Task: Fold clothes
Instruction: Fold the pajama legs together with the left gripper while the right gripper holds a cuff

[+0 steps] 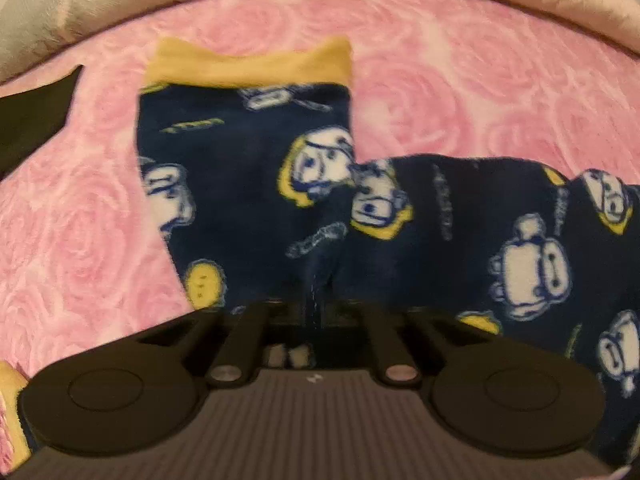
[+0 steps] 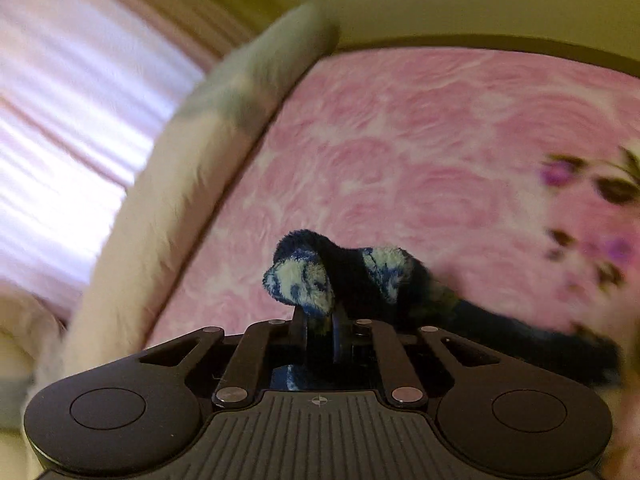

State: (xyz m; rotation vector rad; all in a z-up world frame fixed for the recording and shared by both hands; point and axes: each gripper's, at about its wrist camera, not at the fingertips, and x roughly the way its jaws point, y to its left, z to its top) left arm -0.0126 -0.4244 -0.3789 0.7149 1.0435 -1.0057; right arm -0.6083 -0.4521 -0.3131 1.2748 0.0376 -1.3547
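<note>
Both claws pinch the pants (image 1: pixel 248 184) over the bed (image 1: pixel 460 92).
Left claw (image 1: pixel 314 312) and right claw (image 2: pixel 320 332) are each closed on navy fleece; the yellow cuff (image 1: pixel 248 64) lies toward the bed's far edge.

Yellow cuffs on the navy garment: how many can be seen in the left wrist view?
2. One yellow cuff tops the raised leg, upper centre; another shows at the lower left edge. More may be hidden.

Open bed around the pants
Pink bedspread (image 1: pixel 460 80) lies bare beyond the navy pants (image 1: pixel 248 200); a pale pillow (image 2: pixel 168 184) borders it.
</note>
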